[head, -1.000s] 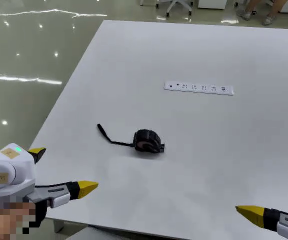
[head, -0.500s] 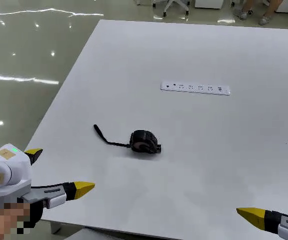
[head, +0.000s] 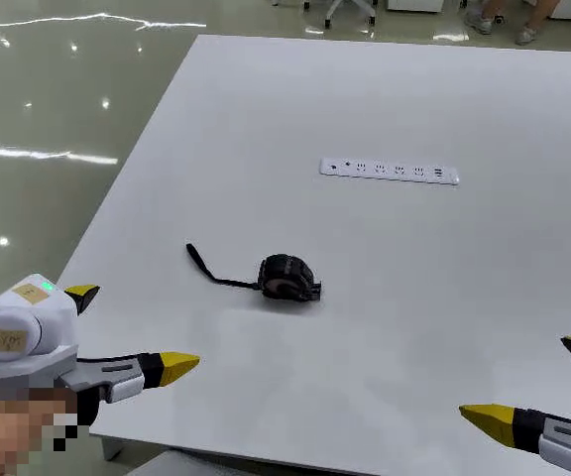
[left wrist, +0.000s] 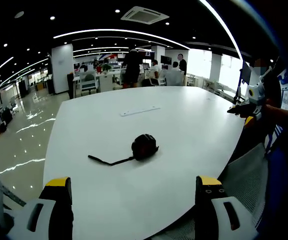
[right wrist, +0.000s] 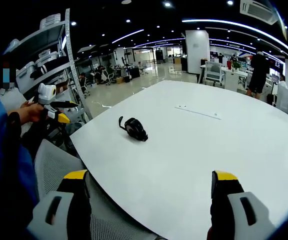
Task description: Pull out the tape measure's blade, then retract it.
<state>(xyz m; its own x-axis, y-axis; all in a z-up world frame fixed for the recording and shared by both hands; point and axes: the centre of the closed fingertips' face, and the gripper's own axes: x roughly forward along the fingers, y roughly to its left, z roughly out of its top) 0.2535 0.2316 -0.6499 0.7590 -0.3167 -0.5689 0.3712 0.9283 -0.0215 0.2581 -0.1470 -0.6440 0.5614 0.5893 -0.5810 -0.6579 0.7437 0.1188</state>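
The left gripper has edged slightly forward at the near-left corner of the surface. The right gripper has crept a little further in over the near edge.

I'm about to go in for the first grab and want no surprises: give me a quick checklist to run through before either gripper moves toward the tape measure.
1. Black round tape measure lies free on the white table: ok.
2. Left gripper open, short of the tape measure: ok.
3. Right gripper open, near the table's edge: ok.
4. Black strap trails flat to one side: ok.
5. Which end of it to pull from: cannot tell.
6. White power strip well apart from the tape measure: ok.
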